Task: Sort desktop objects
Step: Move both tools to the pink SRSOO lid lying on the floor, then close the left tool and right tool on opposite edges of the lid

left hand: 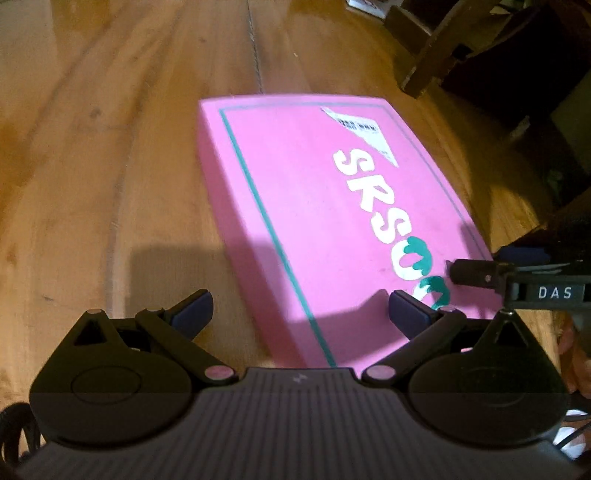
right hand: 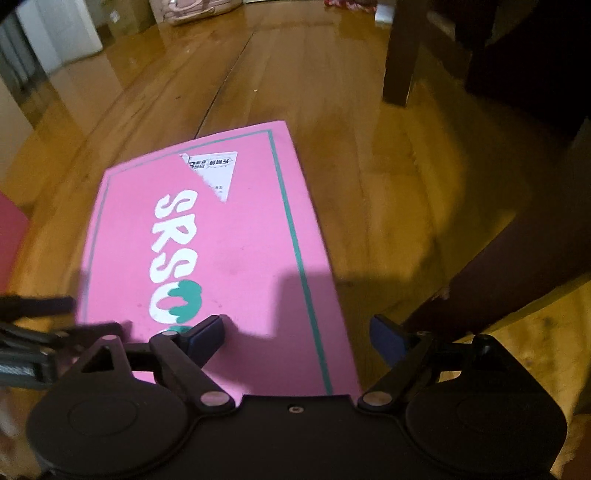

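Observation:
A flat pink box (left hand: 314, 206) with a teal border, white "SRSO" lettering and a white triangular sticker lies on the wooden floor. It also shows in the right wrist view (right hand: 229, 251). My left gripper (left hand: 301, 314) is open and empty, its jaws straddling the box's near left edge. My right gripper (right hand: 299, 338) is open and empty, its jaws straddling the box's near right edge. The right gripper's side also shows at the right of the left wrist view (left hand: 517, 280). The left gripper's side shows at the left of the right wrist view (right hand: 37, 325).
Wooden plank floor (left hand: 110, 166) all around. Dark furniture legs (right hand: 400, 55) stand beyond the box to the right and also show in the left wrist view (left hand: 432, 55). A white cabinet (right hand: 59, 33) and a pink bag (right hand: 195, 9) are at the far left. A red object (right hand: 11, 240) is at the left edge.

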`<move>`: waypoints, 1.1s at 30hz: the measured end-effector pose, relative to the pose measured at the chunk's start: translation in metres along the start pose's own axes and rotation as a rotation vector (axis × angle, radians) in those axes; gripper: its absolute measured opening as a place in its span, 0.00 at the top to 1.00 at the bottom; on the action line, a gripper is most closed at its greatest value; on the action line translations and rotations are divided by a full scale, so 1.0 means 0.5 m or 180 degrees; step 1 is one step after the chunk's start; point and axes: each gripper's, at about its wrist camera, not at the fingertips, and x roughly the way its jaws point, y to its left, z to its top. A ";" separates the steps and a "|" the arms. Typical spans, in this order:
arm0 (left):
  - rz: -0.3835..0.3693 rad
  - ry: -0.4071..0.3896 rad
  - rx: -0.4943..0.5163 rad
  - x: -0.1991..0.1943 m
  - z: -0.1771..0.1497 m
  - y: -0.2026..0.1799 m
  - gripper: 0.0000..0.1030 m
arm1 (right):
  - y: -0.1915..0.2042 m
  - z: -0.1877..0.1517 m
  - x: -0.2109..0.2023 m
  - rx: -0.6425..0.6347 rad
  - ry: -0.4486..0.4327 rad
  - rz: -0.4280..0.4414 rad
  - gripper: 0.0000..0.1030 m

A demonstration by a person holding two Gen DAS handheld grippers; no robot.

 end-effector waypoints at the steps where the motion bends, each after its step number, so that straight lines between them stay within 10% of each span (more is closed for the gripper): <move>1: -0.0085 0.0032 -0.0009 0.006 0.000 0.001 0.00 | -0.004 -0.003 0.000 0.0058 -0.0005 0.0046 0.12; 15: -0.0025 0.0223 0.0258 -0.029 -0.034 0.011 0.00 | 0.034 -0.082 -0.014 0.0389 0.0385 0.0632 0.08; 33: 0.0073 0.0115 -0.0131 -0.048 -0.024 0.089 0.00 | 0.031 -0.107 0.010 0.0931 0.0111 0.0900 0.09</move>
